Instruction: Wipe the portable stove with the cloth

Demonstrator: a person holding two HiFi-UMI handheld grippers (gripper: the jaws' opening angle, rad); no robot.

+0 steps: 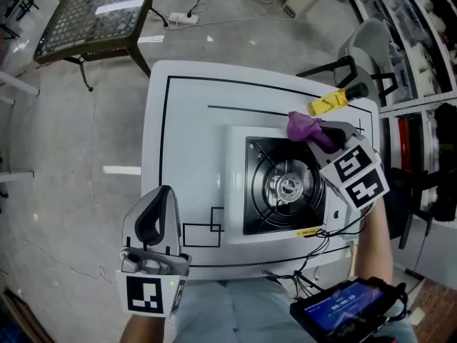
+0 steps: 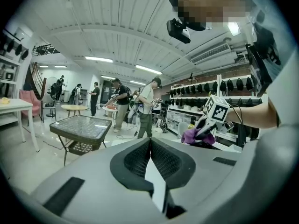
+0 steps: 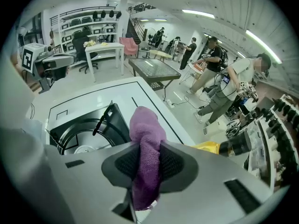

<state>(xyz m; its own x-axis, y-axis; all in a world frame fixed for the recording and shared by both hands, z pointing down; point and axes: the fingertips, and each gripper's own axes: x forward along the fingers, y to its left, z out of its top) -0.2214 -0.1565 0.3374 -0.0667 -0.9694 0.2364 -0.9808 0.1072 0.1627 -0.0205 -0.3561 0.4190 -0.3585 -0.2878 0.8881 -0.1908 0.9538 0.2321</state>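
**Cloth clamped in right tool at far edge of stove; left tool closed and empty**

Right tool [image 3: 147,161]: jaws shut on the purple cloth [image 3: 147,127]. The cloth is folded into a thick roll, pinched between the two dark pads. A rounded bunch sticks out past the tips and a short end hangs out behind the pads. The tool points steeply down.

Cloth position, head view: at the far edge of the portable stove [image 1: 260,191], close to its far right corner, just beyond the black top panel. Contact with the stove surface cannot be confirmed from any view.

Stove: white body with a black top, a round burner and its pan supports in the middle. It sits right of centre on the white counter [image 1: 187,131], which is marked with black lines.

Left tool [image 2: 150,158]: pads pressed together at the tips, nothing between them. It is held about level at the near left corner of the counter, well apart from the stove.

Other items:
- A yellow object with a dark handle [image 1: 330,102] lies on the counter just beyond the cloth.
- A glass-topped table [image 1: 93,13] stands on the floor past the counter's far left corner.
- A small screen [image 1: 348,307] shows at the near right, below the right forearm.
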